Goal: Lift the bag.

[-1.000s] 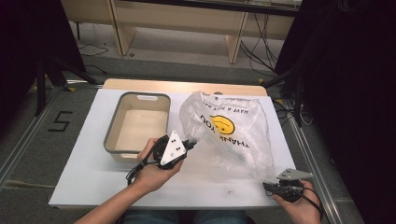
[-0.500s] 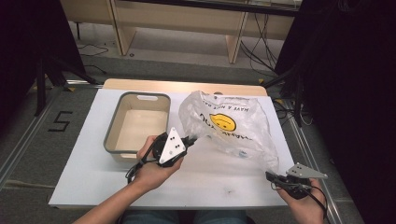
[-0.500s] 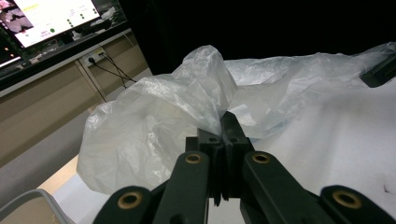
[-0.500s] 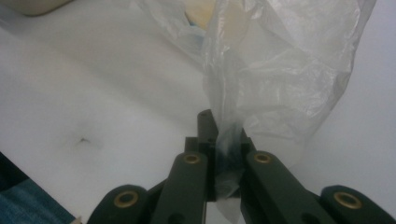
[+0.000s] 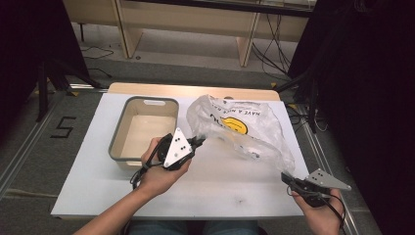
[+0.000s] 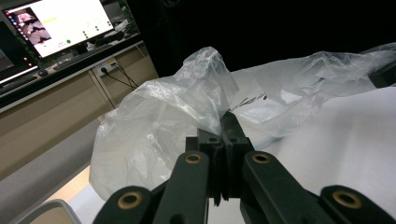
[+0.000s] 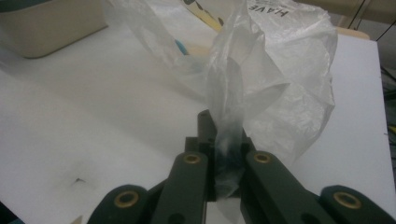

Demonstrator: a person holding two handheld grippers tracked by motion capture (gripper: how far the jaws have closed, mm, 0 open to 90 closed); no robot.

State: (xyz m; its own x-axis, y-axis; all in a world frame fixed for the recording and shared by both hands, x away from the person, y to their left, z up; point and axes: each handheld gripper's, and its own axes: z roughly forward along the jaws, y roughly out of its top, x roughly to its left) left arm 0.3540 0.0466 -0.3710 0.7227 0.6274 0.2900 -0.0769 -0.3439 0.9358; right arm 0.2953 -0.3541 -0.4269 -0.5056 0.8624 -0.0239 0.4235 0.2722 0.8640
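A clear plastic bag [image 5: 244, 129] with a yellow smiley face and black lettering lies spread across the white table [image 5: 220, 186]. My left gripper [image 5: 198, 142] is shut on the bag's left edge, beside the bin; in the left gripper view the film [image 6: 187, 112] bunches up from the closed jaws [image 6: 223, 128]. My right gripper [image 5: 285, 177] is shut on the bag's near right corner at the table's front right. In the right gripper view a twisted strip of the bag [image 7: 229, 93] rises from between the pads [image 7: 223, 135].
A grey-rimmed beige bin [image 5: 142, 132] stands empty at the left of the table, just behind my left hand. A wooden bench [image 5: 195, 19] and cables lie beyond the far edge. A monitor [image 6: 56, 23] glows in the left gripper view.
My right gripper has lifted a little with the bag's corner, pulling the film taut. The left hand has tilted slightly but stayed in place.
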